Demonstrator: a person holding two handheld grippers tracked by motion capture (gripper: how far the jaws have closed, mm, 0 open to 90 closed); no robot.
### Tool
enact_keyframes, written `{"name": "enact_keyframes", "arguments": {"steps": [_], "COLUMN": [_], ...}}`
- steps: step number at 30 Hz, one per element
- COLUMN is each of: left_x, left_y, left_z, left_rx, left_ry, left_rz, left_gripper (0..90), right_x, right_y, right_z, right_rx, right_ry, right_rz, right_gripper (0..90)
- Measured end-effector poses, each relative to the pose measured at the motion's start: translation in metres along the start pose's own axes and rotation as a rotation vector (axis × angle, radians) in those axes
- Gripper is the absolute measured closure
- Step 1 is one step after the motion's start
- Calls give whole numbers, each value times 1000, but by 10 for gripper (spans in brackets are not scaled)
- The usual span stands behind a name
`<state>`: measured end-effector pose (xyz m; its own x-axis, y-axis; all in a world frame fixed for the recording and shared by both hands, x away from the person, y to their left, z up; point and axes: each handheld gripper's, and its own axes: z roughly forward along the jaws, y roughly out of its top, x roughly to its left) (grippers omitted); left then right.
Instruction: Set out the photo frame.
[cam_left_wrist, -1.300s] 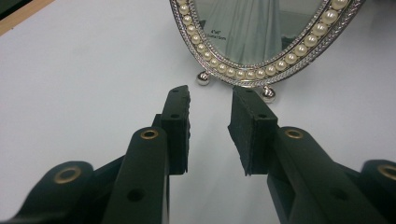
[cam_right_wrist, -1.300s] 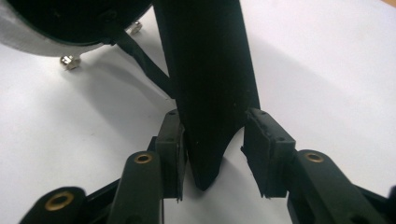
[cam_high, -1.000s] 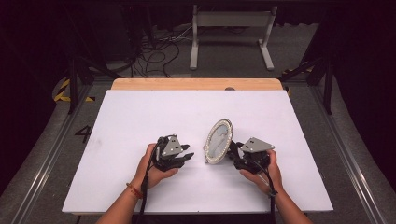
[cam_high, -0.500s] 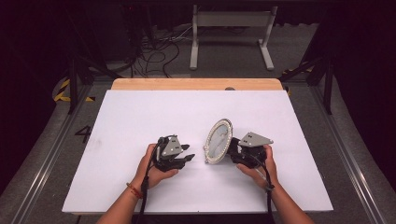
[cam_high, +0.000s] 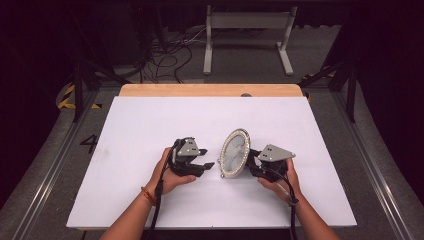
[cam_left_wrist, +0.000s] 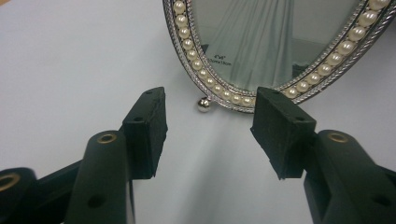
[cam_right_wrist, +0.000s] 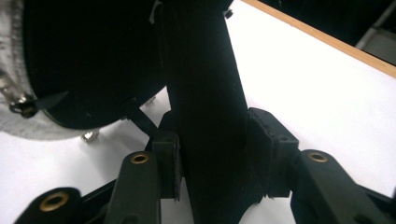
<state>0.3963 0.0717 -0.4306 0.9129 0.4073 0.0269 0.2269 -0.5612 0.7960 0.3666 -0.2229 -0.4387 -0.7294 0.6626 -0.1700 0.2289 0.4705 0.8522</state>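
Right fingers (cam_right_wrist: 261, 140) apparently clamp the frame's (cam_high: 234, 152) back stand (cam_right_wrist: 205, 107).

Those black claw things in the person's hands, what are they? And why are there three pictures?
They are hand-held grippers, tools with two black jaws that pinch like tongs. A person holds one in each hand at a white table.

One picture comes from a camera up high, looking down. There you see the left gripper and the right gripper. The other two pictures come from small cameras riding on the grippers, looking along their jaws.

On the table stands an oval picture frame with a rim of pearls and little ball feet. The left gripper's camera looks at its front. Its jaws have just been opening, with nothing between them.

The right gripper is behind the frame. Its jaws have just been closing and now pinch the black stand on the frame's back.
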Motion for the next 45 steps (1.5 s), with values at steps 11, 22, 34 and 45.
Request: {"name": "enact_keyframes", "arguments": {"steps": [11, 22, 34, 45], "left_x": [-3, 4, 12, 11], "left_y": [8, 12, 10, 9], "left_z": [11, 31, 56, 57], "left_rx": [-21, -8, 10, 16], "left_ry": [-59, -179, -263, -305], "left_rz": [27, -13, -13, 13], "left_gripper": [294, 125, 79, 131], "right_x": [1, 2, 2, -3], "right_y": [-5, -11, -25, -28], "right_z": [-7, -9, -13, -11], "right_rx": [-16, 130, 178, 172], "right_ry": [84, 51, 27, -13], "right_rz": [-25, -6, -25, 7], "right_gripper": [590, 470, 714, 719]}}
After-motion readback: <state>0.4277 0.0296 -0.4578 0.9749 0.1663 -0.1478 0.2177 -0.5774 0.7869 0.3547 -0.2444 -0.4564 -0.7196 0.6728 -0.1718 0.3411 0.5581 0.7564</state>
